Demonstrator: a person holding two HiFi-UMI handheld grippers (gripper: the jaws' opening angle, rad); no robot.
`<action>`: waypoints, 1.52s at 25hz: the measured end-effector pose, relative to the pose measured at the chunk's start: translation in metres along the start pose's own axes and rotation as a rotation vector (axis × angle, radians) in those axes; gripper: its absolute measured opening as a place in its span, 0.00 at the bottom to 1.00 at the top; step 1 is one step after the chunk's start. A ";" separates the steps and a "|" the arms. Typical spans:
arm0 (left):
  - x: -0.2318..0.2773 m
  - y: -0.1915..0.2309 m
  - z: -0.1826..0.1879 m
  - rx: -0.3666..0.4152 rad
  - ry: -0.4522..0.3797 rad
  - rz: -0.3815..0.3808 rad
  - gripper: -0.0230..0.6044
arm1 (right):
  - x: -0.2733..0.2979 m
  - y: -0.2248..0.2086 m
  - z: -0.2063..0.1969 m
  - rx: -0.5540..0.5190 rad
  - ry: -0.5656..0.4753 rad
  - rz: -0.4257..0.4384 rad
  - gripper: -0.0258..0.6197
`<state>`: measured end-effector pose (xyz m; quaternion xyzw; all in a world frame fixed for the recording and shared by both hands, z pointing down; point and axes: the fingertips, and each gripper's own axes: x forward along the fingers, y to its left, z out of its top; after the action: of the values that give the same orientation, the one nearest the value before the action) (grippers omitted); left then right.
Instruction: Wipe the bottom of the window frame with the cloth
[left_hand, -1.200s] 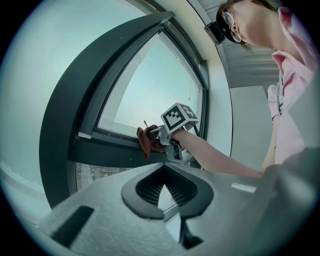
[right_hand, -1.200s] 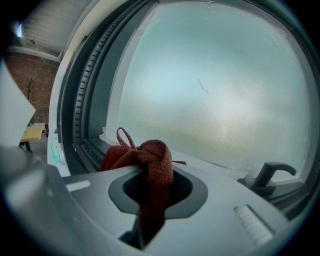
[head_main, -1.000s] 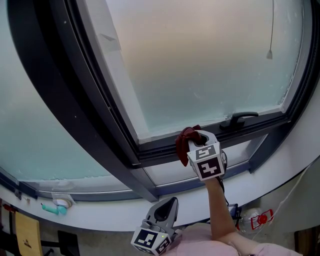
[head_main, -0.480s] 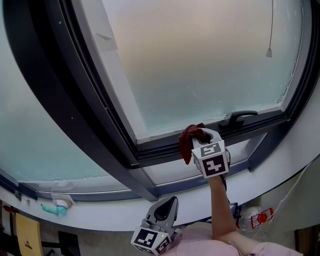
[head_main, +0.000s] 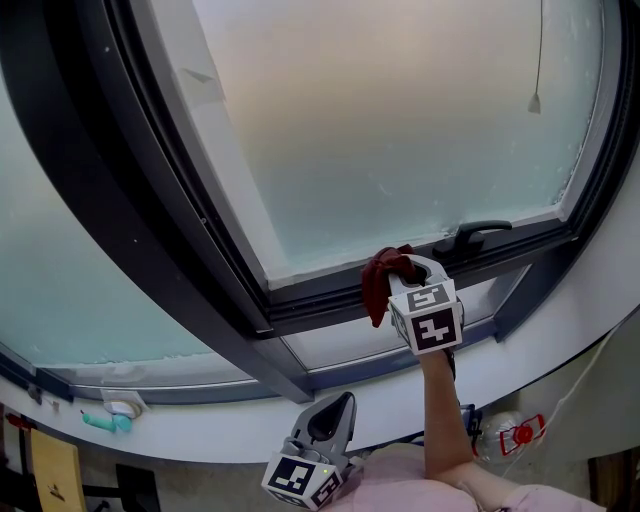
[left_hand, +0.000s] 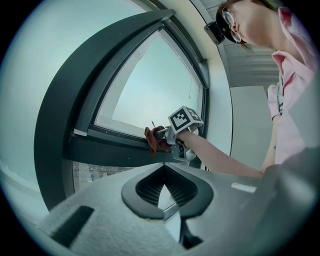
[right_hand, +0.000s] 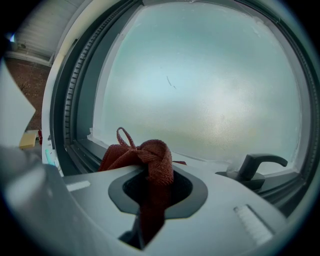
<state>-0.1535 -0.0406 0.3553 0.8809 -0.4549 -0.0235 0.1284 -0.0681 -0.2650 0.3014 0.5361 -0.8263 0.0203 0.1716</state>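
Indoor room — large frosted window (head_main: 400, 130)

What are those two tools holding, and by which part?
The right tool pinches the red cloth by a bunched fold, the rest spilling forward. The left tool holds nothing, jaws together.

Red cloth (head_main: 378, 278) on window frame (head_main: 320, 305) btm rail; teal item (head_main: 103, 419) on white sill (head_main: 200, 432)

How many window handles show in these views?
1. A dark window handle sits on the bottom of the window frame, below the frosted pane and just right of the cloth. Others may lie outside the views.
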 end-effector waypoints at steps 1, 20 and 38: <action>0.000 0.000 0.000 0.001 0.001 0.001 0.03 | 0.000 0.000 0.000 0.001 -0.001 0.002 0.12; 0.020 -0.003 0.004 0.014 0.002 0.000 0.03 | -0.003 -0.028 -0.005 0.011 0.000 -0.012 0.12; 0.046 -0.013 0.006 0.015 -0.010 -0.009 0.03 | -0.003 -0.042 -0.008 0.008 0.032 0.027 0.12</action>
<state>-0.1172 -0.0713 0.3494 0.8838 -0.4516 -0.0250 0.1194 -0.0279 -0.2786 0.3014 0.5250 -0.8306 0.0345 0.1822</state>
